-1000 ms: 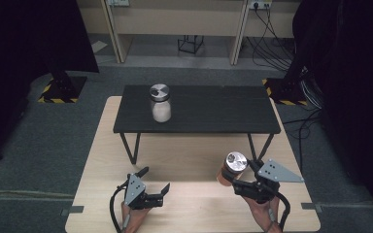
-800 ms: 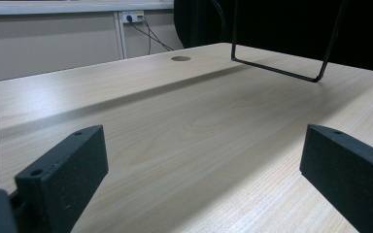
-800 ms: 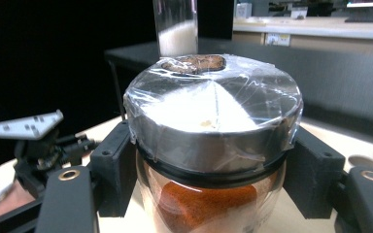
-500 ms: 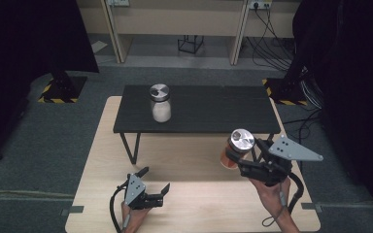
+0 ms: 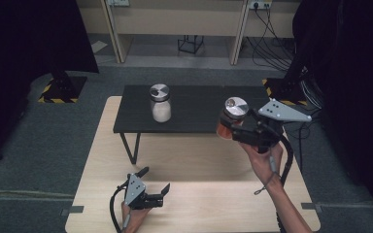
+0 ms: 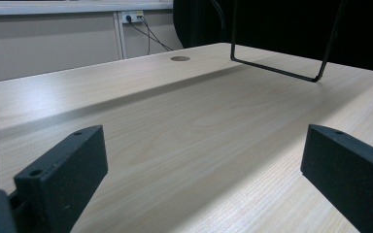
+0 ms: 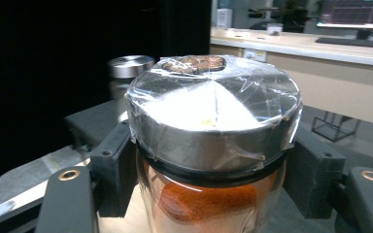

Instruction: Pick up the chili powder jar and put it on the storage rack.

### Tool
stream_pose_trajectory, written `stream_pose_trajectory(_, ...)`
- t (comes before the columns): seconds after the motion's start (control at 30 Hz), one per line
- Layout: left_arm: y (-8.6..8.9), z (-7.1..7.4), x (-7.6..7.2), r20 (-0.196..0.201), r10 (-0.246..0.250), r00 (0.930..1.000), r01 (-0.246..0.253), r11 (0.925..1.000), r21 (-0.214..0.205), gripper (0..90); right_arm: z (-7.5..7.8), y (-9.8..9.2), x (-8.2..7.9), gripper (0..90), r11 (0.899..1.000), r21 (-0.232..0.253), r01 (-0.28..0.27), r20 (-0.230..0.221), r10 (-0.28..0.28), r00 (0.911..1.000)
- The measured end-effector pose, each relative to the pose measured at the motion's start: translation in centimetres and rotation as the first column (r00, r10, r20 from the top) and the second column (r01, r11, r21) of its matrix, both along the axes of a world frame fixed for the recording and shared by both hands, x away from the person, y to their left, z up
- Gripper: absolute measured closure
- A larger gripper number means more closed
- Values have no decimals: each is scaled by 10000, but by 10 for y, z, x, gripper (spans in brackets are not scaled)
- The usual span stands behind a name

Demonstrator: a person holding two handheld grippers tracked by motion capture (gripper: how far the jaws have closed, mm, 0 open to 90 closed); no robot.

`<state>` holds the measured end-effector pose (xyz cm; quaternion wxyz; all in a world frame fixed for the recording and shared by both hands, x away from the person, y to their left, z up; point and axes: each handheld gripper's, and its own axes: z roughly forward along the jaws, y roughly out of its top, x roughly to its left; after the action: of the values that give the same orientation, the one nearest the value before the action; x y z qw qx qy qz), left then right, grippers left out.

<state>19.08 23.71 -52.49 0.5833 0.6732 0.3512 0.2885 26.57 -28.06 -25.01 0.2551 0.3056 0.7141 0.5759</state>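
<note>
Right tongs (image 5: 229, 127) pinch a clear glass jar of orange-red powder with a film-wrapped steel lid (image 7: 213, 145), held in the air at the right end of the low black shelf (image 5: 194, 124) standing on the pale wood counter (image 5: 194, 194). Pads bear on the glass just under the lid. Judged: rigid, smooth, slippery, breakable; moderately heavy. Best hold is below the lid rim. Left tongs (image 5: 151, 191) spread, nothing between them, low over the counter. A second glass jar of white powder (image 5: 161, 103) stands on the shelf.
</note>
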Motion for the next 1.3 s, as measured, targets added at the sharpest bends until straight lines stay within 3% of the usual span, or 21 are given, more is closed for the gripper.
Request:
stream_pose_trajectory(0.23, 0, 0, 0, 6, 0, 10000, 0, 10000, -3, 24, 3, 16, 27, 310, 9983, 176, 556, -143, -553, 9984)
stream_pose_trajectory(0.77, 0, 0, 0, 3, -30, 10000, 30, 10000, 25, 25, -6, 56, 71, 310, 9851, -294, 1696, -411, -1708, 9845)
stream_pose_trajectory(1.3, 0, 0, 0, 12, -42, 10000, 42, 10000, 30, 25, -18, 74, 85, 310, 9765, -619, 2064, -494, -2096, 9765)
